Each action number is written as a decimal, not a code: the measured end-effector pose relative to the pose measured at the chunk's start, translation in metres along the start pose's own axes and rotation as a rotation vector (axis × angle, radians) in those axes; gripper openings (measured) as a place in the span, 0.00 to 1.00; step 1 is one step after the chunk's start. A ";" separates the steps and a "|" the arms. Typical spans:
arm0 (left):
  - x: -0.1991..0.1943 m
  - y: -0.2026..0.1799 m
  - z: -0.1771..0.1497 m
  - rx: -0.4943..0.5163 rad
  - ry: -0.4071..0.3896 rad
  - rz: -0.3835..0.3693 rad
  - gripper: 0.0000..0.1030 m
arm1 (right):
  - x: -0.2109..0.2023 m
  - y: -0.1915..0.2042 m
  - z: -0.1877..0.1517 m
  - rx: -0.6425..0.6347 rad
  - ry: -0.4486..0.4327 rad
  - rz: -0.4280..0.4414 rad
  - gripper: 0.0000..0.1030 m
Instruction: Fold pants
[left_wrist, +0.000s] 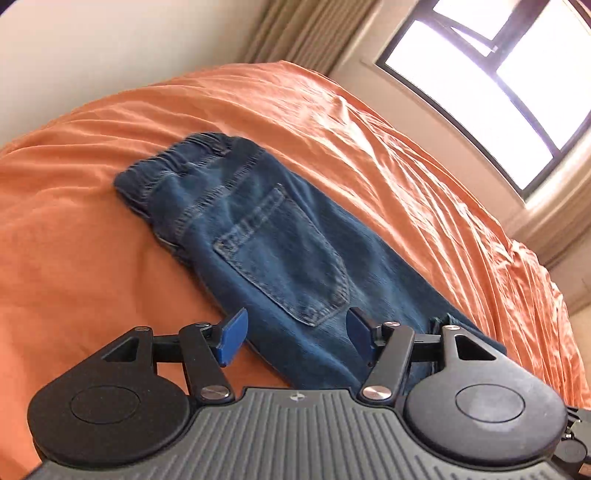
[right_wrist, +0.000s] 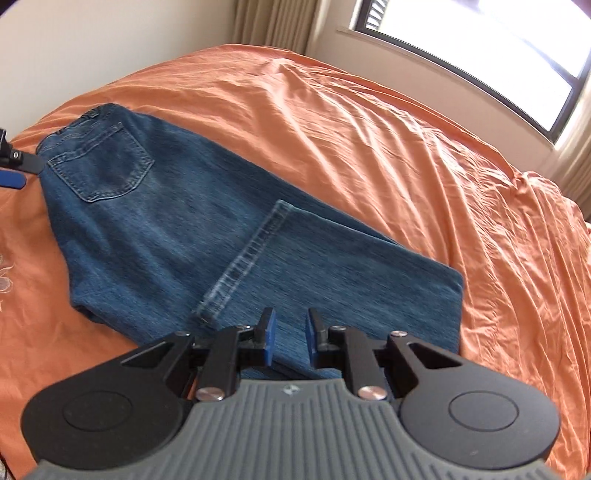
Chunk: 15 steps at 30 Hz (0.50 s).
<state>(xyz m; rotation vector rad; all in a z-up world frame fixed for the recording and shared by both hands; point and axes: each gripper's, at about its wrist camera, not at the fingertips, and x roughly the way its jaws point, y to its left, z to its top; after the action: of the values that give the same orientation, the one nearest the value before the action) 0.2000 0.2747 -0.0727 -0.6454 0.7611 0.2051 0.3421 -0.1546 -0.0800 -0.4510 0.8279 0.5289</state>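
Blue denim pants (left_wrist: 266, 236) lie on the orange bed sheet (left_wrist: 388, 155), back pocket up, elastic waistband at the far end. In the right wrist view the pants (right_wrist: 166, 221) are folded, with the leg hem (right_wrist: 247, 254) laid back over the thigh. My left gripper (left_wrist: 295, 338) is wide open and empty, just above the pants below the back pocket. My right gripper (right_wrist: 290, 338) is open with a narrower gap, empty, hovering over the folded leg end. One blue finger pad of the left gripper (right_wrist: 11, 181) shows at the left edge beside the waistband.
The orange sheet (right_wrist: 406, 147) covers the whole bed, wrinkled toward the right. A window (left_wrist: 491, 74) and curtains (left_wrist: 295, 29) stand beyond the bed. An embroidered flower pattern (right_wrist: 5, 280) shows at the sheet's left edge.
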 end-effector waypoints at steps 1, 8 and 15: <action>0.000 0.009 0.003 -0.023 -0.007 0.012 0.72 | 0.003 0.008 0.005 -0.021 0.002 0.002 0.12; 0.002 0.078 0.014 -0.232 -0.048 0.039 0.75 | 0.041 0.048 0.035 -0.141 0.050 0.009 0.11; 0.027 0.122 0.022 -0.406 -0.042 -0.061 0.77 | 0.100 0.058 0.047 -0.158 0.207 0.050 0.11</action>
<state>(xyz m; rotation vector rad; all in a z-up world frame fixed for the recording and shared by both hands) 0.1836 0.3834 -0.1370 -1.0441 0.6622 0.3200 0.3900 -0.0560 -0.1399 -0.6396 1.0019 0.6034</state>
